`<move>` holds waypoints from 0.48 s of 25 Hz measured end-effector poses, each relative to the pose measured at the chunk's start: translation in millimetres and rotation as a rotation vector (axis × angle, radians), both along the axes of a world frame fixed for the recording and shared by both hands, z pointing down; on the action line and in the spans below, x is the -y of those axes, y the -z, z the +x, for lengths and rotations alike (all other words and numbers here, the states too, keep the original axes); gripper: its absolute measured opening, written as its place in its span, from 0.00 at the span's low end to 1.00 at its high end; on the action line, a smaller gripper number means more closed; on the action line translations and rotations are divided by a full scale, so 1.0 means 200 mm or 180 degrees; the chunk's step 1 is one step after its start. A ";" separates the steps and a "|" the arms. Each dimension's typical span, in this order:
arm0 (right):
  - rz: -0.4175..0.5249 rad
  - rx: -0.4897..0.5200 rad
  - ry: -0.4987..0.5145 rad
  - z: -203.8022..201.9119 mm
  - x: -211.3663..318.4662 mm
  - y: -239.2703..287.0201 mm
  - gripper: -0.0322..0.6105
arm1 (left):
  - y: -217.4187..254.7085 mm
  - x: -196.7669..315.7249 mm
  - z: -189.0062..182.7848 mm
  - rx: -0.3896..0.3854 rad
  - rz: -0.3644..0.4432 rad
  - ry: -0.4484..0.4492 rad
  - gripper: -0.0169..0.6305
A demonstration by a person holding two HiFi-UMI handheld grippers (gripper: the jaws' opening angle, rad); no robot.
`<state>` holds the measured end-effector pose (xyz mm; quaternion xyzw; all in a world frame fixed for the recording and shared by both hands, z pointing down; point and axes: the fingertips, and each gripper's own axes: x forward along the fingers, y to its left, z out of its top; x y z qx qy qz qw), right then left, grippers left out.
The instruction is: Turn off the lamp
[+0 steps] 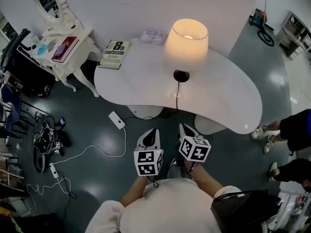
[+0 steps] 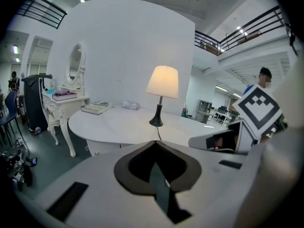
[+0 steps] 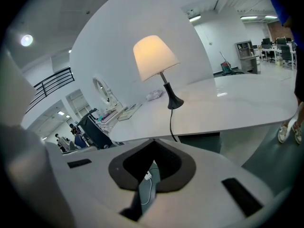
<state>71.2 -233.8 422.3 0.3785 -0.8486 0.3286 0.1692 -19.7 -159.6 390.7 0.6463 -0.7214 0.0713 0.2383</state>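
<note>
The left claw (image 1: 151, 131) and right claw (image 1: 186, 128) are closed on nothing, short of the counter (image 1: 228, 101). The lit lamp (image 1: 186, 38) stands upright on it straight ahead, well apart; the right claw looks nearer.

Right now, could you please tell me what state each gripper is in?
Left gripper: closed, holding nothing.
Right gripper: closed, holding nothing.
</note>
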 end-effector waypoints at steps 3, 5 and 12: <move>0.0067 0.0002 -0.0048 0.02 0.01 0.03 0.05 | -0.01 0.01 0.00 -0.0031 0.0012 -0.0055 0.04; 0.0070 -0.0009 -0.0100 0.04 0.01 0.02 0.05 | -0.01 0.02 0.01 0.0004 0.0018 -0.0121 0.04; 0.0088 -0.0026 -0.0303 0.09 0.03 0.02 0.05 | 0.00 0.09 0.04 -0.0037 0.0050 -0.0324 0.04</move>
